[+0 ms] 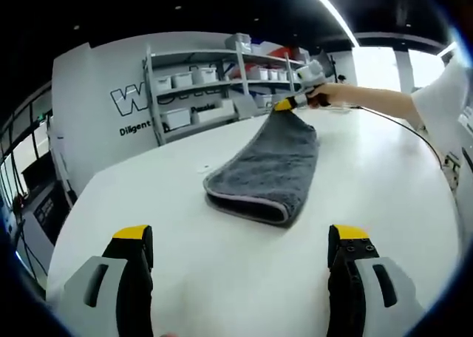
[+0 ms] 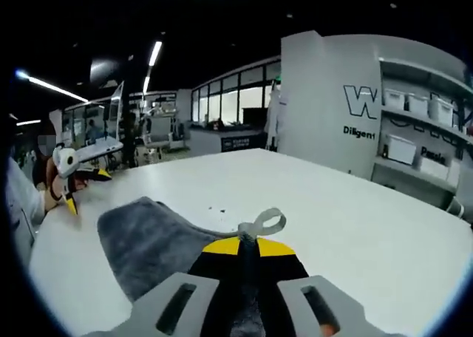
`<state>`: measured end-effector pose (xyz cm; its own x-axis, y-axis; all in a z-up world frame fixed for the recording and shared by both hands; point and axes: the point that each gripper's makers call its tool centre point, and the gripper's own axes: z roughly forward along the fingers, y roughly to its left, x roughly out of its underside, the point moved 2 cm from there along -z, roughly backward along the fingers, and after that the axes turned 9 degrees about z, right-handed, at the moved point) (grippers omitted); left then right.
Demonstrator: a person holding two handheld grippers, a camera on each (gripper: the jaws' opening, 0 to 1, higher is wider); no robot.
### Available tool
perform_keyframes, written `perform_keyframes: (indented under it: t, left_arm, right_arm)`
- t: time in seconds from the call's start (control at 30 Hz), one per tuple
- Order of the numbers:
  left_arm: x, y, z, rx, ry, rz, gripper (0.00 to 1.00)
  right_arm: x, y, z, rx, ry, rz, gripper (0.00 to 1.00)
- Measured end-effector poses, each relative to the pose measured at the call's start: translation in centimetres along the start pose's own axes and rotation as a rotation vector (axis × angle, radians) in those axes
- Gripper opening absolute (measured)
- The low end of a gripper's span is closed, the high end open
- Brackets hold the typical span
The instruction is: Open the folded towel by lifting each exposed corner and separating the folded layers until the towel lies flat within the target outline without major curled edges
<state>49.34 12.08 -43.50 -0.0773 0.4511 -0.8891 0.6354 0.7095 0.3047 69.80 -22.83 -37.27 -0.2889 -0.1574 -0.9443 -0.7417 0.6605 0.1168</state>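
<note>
— Surface?

— White tabletop (image 1: 384, 204), smooth and matte, curving off toward its far edge in both views. A few dark specks near the middle in the right gripper view.

— And the towel?

— Grey towel (image 1: 267, 167), plush, still folded lengthwise, lying on the tabletop's middle and running toward the far edge in the left gripper view. Near end rounded, showing a doubled fold with a paler hem. Far end raised off the surface, pinched by the right gripper (image 1: 284, 105).

— Tongs on that side?

— Clenched on the towel's corner: yellow tips together in the right gripper view (image 2: 247, 247), grey cloth (image 2: 151, 241) bunched between them and spreading away to the left. A small pale hanging loop (image 2: 267, 222) sticking up just past the tips.

— Left side?

— Left gripper (image 1: 242, 241) released, jaws well apart, yellow-capped tips over bare tabletop near the near edge, not touching the towel. Seen again in the right gripper view (image 2: 74, 185), held by a hand at the tabletop's far left edge.

— Room?

— White partition wall (image 1: 103, 108) with black lettering, partly readable as "W" and "Diligent". Beside it a grey metal shelf rack (image 1: 222, 86) stacked with white storage bins. Dark ceiling with long strip lights (image 1: 332, 12). Beyond the tabletop's far edge in the right gripper view, glazed windows (image 2: 233, 100) and a bright work area with desks, too small for detail. A thin cable (image 1: 414, 130) trailing along the tabletop near the right edge.
</note>
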Motion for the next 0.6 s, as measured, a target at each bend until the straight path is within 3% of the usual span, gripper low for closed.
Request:
perform_keyframes:
  t: [0.6]
  left_arm:
    - [-0.1,0.2,0.0,-0.004,-0.003,0.001,0.97]
  right_arm:
    - [-1.4,1.7,-1.4,-0.024,-0.037,-0.038,0.01]
